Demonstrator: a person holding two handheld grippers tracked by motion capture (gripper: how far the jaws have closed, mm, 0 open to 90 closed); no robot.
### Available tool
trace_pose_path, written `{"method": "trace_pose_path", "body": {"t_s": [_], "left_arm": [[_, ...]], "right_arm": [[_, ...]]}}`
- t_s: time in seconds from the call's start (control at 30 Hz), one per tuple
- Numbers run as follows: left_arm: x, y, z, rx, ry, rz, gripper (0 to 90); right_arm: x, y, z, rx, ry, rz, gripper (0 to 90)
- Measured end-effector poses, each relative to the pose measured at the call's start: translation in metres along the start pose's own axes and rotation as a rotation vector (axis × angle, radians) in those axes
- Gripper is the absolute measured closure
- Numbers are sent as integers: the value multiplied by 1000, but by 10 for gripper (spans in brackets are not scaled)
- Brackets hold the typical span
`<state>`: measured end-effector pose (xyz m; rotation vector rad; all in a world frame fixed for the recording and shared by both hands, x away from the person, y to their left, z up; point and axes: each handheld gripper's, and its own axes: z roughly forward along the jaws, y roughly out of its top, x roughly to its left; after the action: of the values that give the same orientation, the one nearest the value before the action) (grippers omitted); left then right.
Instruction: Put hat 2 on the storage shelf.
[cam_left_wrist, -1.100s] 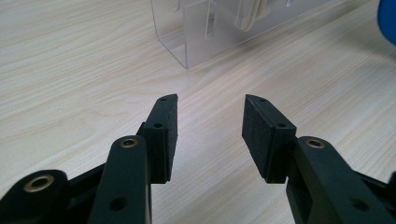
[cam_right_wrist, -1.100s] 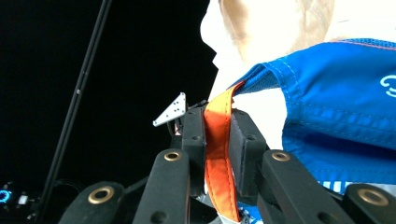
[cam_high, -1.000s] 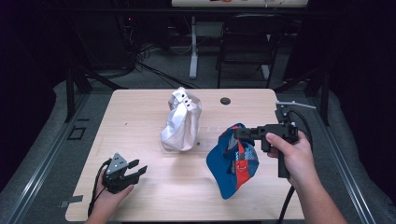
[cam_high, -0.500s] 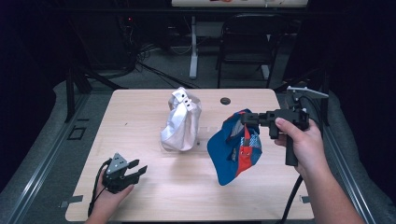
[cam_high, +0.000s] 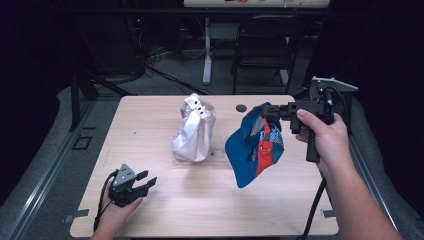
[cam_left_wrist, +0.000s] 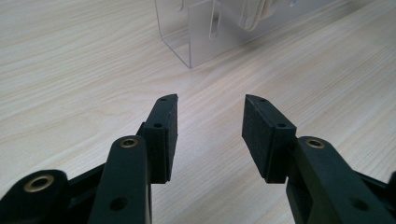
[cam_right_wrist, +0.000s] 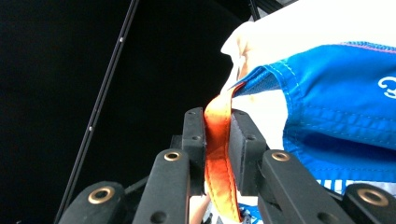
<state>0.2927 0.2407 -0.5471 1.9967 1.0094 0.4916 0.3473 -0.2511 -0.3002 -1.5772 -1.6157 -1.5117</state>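
Observation:
A blue, red and white cap (cam_high: 255, 147) hangs in the air over the right half of the wooden table (cam_high: 165, 210). My right gripper (cam_high: 266, 111) holds it from the right, shut on its orange strap (cam_right_wrist: 218, 154), and the blue fabric (cam_right_wrist: 336, 116) spreads to the right in the right gripper view. A white cap (cam_high: 194, 130) sits on a clear plastic stand (cam_left_wrist: 205, 32) at the table's middle. Low at the table's near left, my left gripper (cam_high: 145, 182) stands open with nothing between its pads (cam_left_wrist: 163, 135), pointing toward the stand.
A small dark round disc (cam_high: 241, 107) lies near the table's far edge. A chair (cam_high: 265, 45) and a white post (cam_high: 206, 50) stand on the floor behind the table, with cables around them.
My right gripper has risen and drawn slightly right, lifting the blue cap off the table so it hangs free. The left gripper has stayed still.

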Motion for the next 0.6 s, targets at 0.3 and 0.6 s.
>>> {"method": "trace_pose_path", "body": {"t_s": [0.3,0.6], "left_arm": [[3,-1,0,-2,1,-12,535],[5,-2,1,-15,16,-23,491]], "right_arm": [[1,15,3,-36,-20,18,780],[7,33,12,-70,-58,19,780]]}}
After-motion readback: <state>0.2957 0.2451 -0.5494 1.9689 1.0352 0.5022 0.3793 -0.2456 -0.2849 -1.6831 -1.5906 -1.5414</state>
